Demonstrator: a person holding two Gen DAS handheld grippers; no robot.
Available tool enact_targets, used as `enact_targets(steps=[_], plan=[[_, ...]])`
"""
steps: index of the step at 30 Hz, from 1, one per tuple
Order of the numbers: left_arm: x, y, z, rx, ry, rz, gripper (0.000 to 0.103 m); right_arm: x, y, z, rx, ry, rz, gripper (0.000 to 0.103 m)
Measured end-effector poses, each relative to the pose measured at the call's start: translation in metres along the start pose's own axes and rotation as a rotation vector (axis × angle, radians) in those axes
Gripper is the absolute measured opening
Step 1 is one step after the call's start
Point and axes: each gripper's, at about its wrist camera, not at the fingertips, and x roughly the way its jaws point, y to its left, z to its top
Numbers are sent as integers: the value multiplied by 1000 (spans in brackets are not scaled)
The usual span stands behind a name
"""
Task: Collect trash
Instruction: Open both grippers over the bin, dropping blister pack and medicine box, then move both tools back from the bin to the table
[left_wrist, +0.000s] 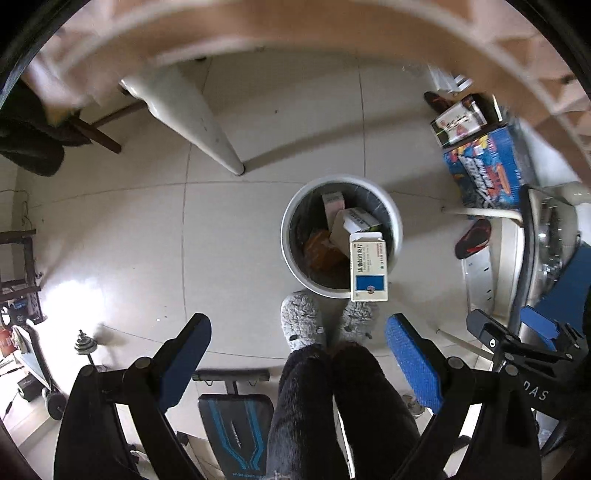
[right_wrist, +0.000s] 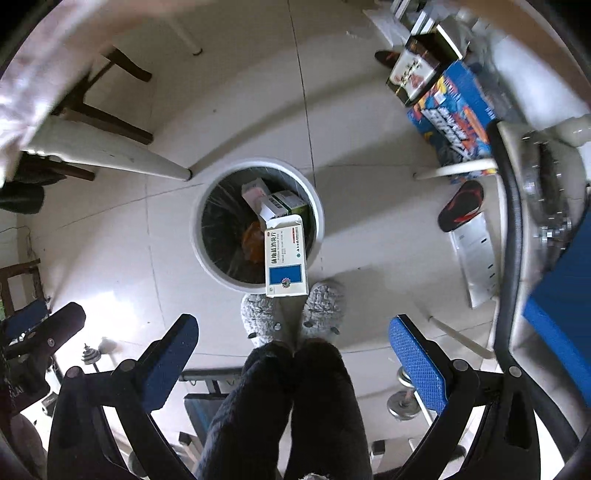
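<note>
Medicine box hangs in mid-air over the white bin's near rim, long axis running toward me, w/ other cartons already inside. My left gripper and right gripper both gape wide, empty, directly above; box sits nearer the right.

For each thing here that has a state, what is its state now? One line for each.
left tongs: open, holding nothing
right tongs: open, holding nothing
white and blue carton: top flap open, apart from both tongs, over the bin's near rim
trash bin: no lid, lined with a dark bag, partly filled with boxes
slippers: worn, side by side before the bin
</note>
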Motion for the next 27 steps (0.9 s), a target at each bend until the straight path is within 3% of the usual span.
enact_targets(steps=[9,15,21,23,27], plan=[[-115,-3,-9,21,-72,16,97,-136,13,-20,-4,-44,46,103],[-179,-1,12,19,-181,55,97,-216,11,1,82,-116,131,103],[-209,-20,73,5,-286,129,97,-279,-27,71,229,-244,161,103],[-210,-31,102,13,-312,156,103,-294,-53,112,310,-269,170,103],[-194,-56,175,14,-290,191,103,-302,-96,194,431,-279,176,103]])
